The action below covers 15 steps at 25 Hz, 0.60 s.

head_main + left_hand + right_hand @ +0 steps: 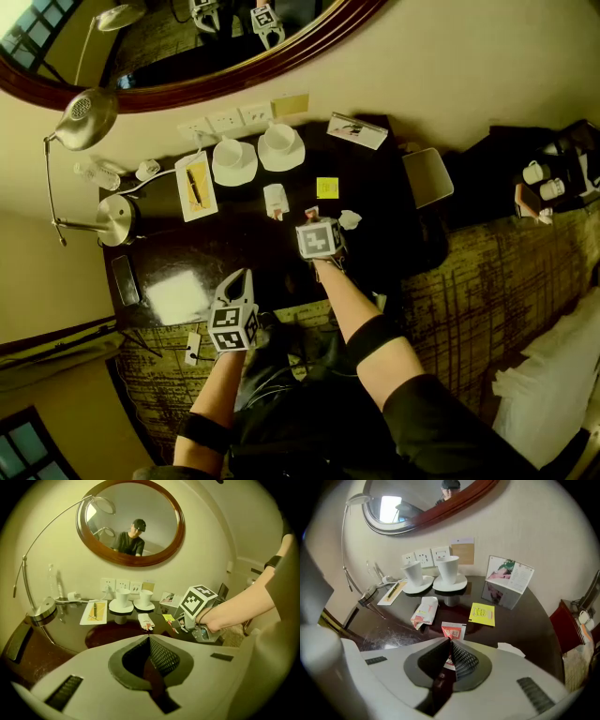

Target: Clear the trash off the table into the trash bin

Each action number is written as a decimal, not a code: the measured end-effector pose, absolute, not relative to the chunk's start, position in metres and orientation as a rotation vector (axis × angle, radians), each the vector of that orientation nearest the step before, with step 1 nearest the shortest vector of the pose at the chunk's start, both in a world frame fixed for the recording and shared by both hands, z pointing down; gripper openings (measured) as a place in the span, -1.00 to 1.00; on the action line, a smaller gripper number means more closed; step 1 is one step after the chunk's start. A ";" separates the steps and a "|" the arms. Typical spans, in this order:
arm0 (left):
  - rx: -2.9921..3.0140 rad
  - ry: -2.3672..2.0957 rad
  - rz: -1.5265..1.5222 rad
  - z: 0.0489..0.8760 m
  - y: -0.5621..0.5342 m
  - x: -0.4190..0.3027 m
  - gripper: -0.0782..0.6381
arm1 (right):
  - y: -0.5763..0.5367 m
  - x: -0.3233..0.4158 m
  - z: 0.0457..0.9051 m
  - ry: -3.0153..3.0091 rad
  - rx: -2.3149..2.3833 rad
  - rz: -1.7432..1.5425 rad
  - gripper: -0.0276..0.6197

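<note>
My right gripper (450, 641) is shut on a small red and white sachet (452, 632), whose end sticks out past the fingertips just above the dark round table (534, 620). In the head view the same gripper (312, 216) sits mid-table with the sachet (311, 213) at its tip. A yellow packet (482, 614), a crumpled white wrapper (424, 612) and a scrap of white paper (511, 648) lie on the table around it. My left gripper (149, 637) is shut and holds nothing; it hovers at the table's near edge (239, 277).
Two white cups on saucers (234, 161) (280, 147), a notepad with a pen (196, 186) and a standing card (357, 130) line the back by the wall. A desk lamp's base (117, 220) stands at the left. A dark bag-like shape (291, 361) sits below the table between my arms.
</note>
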<state>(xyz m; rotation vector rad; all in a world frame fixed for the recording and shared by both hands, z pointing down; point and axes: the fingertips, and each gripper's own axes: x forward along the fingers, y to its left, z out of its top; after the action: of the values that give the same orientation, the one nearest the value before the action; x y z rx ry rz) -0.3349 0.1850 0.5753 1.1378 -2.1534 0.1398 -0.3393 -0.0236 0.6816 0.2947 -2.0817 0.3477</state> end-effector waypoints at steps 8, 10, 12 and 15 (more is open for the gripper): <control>1.193 -2.176 0.132 0.558 0.172 -0.341 -0.78 | -0.033 -0.337 0.605 -2.319 0.226 0.272 -0.81; 1.211 -2.182 0.129 0.550 0.166 -0.343 -0.78 | -0.034 -0.331 0.585 -2.383 0.204 0.272 -0.81; 1.235 -2.185 0.126 0.542 0.160 -0.343 -0.78 | -0.035 -0.323 0.569 -2.449 0.188 0.269 -0.81; 1.270 -2.192 0.131 0.532 0.153 -0.345 -0.78 | -0.029 -0.311 0.530 -2.563 0.142 0.247 -0.81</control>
<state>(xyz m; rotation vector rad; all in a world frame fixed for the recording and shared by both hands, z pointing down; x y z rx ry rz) -0.3447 0.1531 0.5322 1.2697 -2.1919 0.1307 -0.3107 -0.0287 0.5304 0.1420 -2.5626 0.2472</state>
